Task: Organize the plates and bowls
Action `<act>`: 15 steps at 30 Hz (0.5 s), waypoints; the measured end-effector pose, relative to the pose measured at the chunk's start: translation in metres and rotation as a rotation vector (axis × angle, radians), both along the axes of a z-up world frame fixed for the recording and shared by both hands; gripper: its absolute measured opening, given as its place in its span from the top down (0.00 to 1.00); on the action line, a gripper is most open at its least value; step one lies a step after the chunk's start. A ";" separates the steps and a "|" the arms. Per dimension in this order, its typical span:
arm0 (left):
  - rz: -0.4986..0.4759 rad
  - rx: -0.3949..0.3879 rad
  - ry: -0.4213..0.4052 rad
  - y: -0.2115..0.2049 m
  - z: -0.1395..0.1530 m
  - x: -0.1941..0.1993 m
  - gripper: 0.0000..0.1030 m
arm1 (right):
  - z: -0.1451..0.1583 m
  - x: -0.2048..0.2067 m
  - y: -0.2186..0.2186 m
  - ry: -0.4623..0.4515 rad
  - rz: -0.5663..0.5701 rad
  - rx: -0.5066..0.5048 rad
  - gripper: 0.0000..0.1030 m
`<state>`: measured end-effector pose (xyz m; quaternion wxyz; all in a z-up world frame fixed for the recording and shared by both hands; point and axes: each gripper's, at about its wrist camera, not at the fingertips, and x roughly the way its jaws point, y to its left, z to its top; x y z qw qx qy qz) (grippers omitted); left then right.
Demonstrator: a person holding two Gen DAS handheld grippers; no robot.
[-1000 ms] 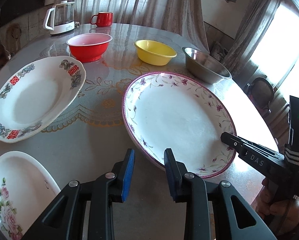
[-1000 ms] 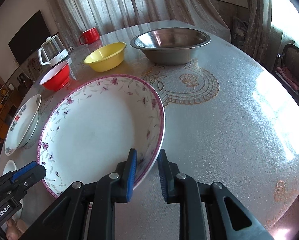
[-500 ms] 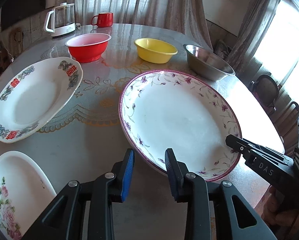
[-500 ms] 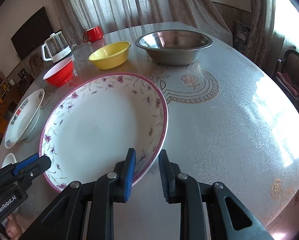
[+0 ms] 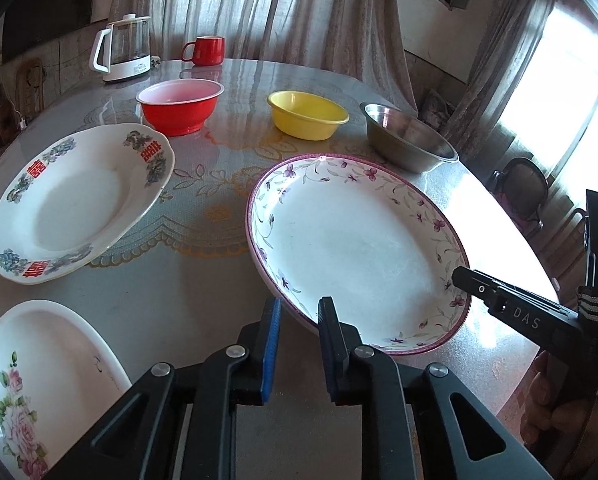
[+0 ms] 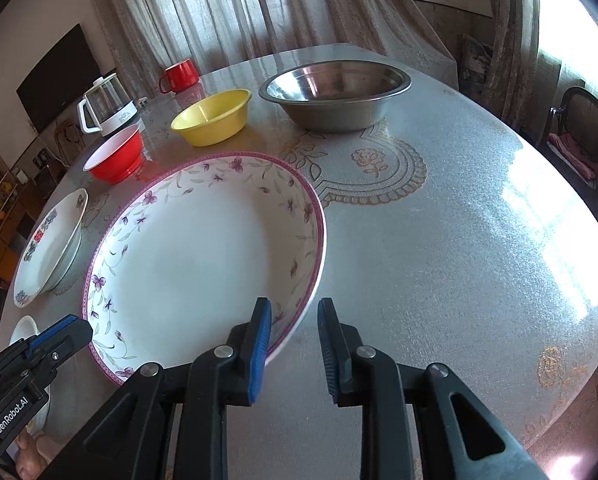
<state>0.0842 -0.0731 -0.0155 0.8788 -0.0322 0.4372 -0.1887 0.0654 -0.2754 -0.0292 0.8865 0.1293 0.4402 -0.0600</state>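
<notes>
Both grippers, left point(image 5: 297, 316) and right point(image 6: 293, 318), fingers apart, straddling the purple-flowered plate point(image 5: 351, 240) rim at six o'clock on the bench point(image 6: 439, 240).

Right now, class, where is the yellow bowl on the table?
In the left wrist view the yellow bowl sits at the far side of the table, between the red bowl on its left and the steel bowl on its right.
</notes>
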 end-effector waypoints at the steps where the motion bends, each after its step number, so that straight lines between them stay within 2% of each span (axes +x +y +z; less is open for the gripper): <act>1: 0.005 0.005 -0.001 0.001 0.000 0.000 0.76 | 0.002 -0.001 -0.002 -0.009 -0.012 -0.008 0.77; 3: 0.023 0.009 0.003 0.006 -0.001 0.000 0.72 | 0.005 -0.001 -0.004 -0.020 -0.024 -0.020 0.77; 8: 0.062 0.008 0.021 0.022 -0.001 0.001 0.72 | 0.015 -0.003 0.000 -0.070 -0.028 -0.031 0.74; 13: 0.099 -0.002 -0.010 0.040 0.009 -0.001 0.70 | 0.031 0.000 0.019 -0.139 0.031 -0.053 0.72; 15: 0.117 -0.001 -0.019 0.047 0.013 0.000 0.69 | 0.035 0.005 0.029 -0.158 0.079 -0.031 0.71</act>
